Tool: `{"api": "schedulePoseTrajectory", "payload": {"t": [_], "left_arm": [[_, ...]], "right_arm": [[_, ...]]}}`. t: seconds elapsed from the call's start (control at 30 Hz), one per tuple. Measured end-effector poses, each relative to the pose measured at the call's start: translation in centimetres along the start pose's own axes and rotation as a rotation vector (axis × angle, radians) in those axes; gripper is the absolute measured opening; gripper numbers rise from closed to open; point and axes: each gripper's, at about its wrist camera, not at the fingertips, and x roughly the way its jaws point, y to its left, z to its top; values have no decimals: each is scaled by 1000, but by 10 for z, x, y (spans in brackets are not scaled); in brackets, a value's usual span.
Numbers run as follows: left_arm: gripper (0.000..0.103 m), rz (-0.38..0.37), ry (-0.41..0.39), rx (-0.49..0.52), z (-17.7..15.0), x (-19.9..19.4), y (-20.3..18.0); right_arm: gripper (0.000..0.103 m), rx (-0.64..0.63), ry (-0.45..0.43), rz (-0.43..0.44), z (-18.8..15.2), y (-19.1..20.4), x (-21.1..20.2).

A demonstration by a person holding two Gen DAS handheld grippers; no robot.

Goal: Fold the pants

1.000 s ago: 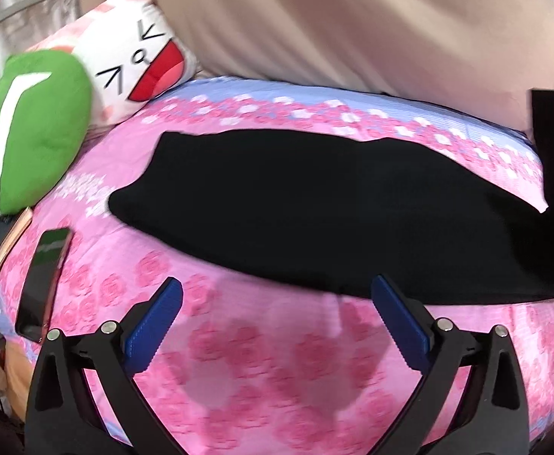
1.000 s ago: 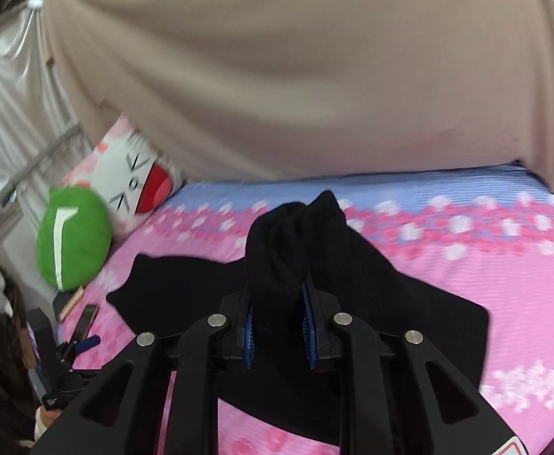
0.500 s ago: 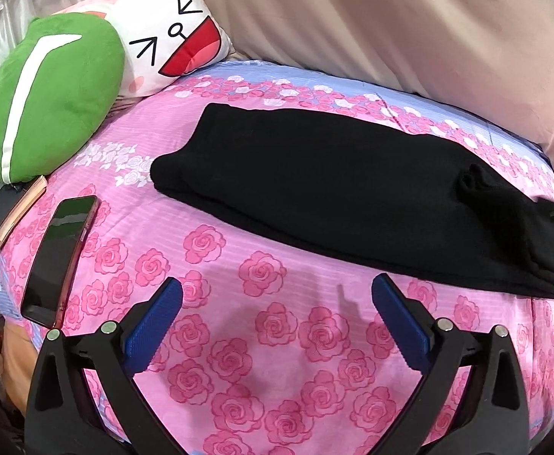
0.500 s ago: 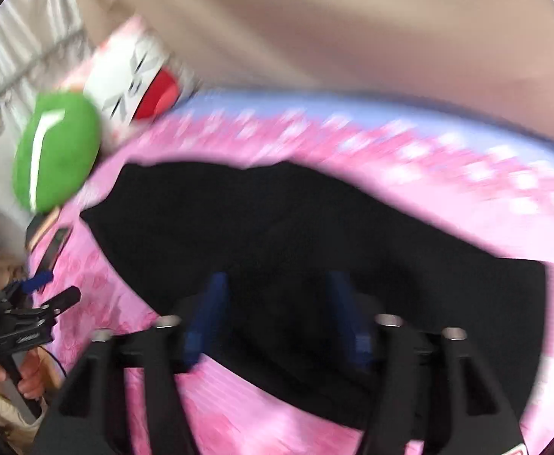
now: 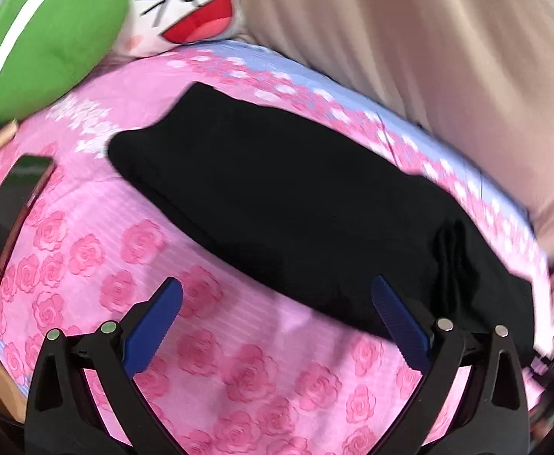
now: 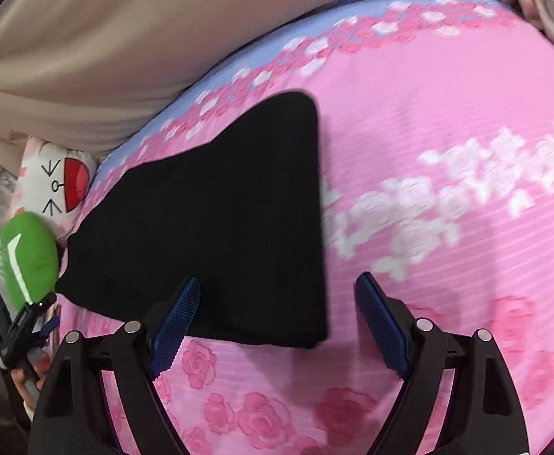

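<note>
One pair of black pants (image 5: 296, 220), two cushions and one phone (image 5: 7, 220) lie on the pink bedsheet (image 5: 239, 379). The left gripper (image 5: 277, 326) stands with jaws wide apart, the pants just beyond its tips. The right gripper (image 6: 279, 318) has just been opening; its jaws are apart, with the near corner of the pants lying loose between them.

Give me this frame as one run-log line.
stage: fold laid down | pants: flat on bedsheet, released | right gripper: open, just opened, nothing gripped | left gripper: open, empty
</note>
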Motion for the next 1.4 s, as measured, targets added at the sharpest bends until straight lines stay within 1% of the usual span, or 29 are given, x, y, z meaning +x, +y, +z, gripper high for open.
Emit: {"api": "schedulePoseTrajectory", "payload": {"t": [0.03,0.1,0.13,0.2,0.27,0.33,0.4,0.43,0.47,0.53,0.57,0.6,0.67,0.7,0.77,0.83,0.87,0.97,1.0,1.03,1.07,1.1,1.17,1.2,1.23,1.27,1.3,1.33,1.4], "left_arm": [[98,21,-5,-32,5,-1,11],[98,50,-10,-69,12,-1,26],[98,68,-10,-95,18,0,35],[98,78,-13,-125,27,5,49],[98,77,-1,-148,37,15,61],[98,51,22,-182,46,31,71],[98,34,65,-209,49,47,76],[98,6,88,-237,50,57,80],[98,15,59,-227,52,60,79],[84,98,24,-165,55,66,72],[52,143,6,-142,55,67,69],[41,165,0,-131,56,68,66],[20,135,9,-146,59,66,65],[17,139,4,-146,61,61,62],[15,119,-18,-126,64,43,54],[14,95,-46,-76,60,12,38],[14,86,-51,-57,58,2,32],[14,62,-39,24,38,-29,14],[14,63,-28,51,30,-33,9],[15,82,-13,84,16,-35,6],[15,117,1,108,3,-33,3],[17,141,12,124,-6,-29,1],[20,175,50,110,-22,-18,7],[21,172,60,89,-25,-16,10],[23,171,59,69,-24,-15,15],[28,172,52,52,-23,-17,19],[32,164,44,35,-19,-17,24],[34,160,42,30,-17,-17,26],[38,140,42,1,-14,-16,32]], "right_arm": [[49,-43,0,6,-3,8,4],[30,-43,4,7,-4,13,7],[25,-49,-9,12,-4,16,3],[23,-57,-61,25,-5,23,-19],[22,-52,-84,20,-3,23,-33],[23,-37,-62,3,-4,15,-29],[23,-24,-9,-39,-9,9,-9],[26,-20,-7,-48,-11,8,-6],[27,-10,-18,-47,-14,7,-5],[29,7,-22,-38,-13,5,-4],[30,18,-18,-29,-13,3,-4],[30,25,-14,-19,-12,1,-3],[26,31,-19,-2,-11,1,-3],[23,31,-24,1,-11,4,-5],[21,20,-56,22,-7,11,-23],[19,0,-92,44,-4,16,-53],[18,-27,-113,27,-5,18,-73],[9,-57,-164,-70,-14,11,-119],[8,-48,-185,-150,-23,-2,-138],[0,-47,-194,-243,-29,-14,-148],[4,-50,-180,-318,-34,-26,-151],[13,-44,-154,-381,-39,-41,-150],[14,32,-138,-457,-49,-68,-148],[14,30,-124,-443,-52,-67,-145],[17,-12,-117,-398,-55,-55,-141],[26,-81,-127,-332,-57,-31,-136],[56,-140,-128,-278,-60,-9,-129],[74,-214,-122,-224,-63,16,-119],[74,-398,-105,-136,-71,77,-90]]}}
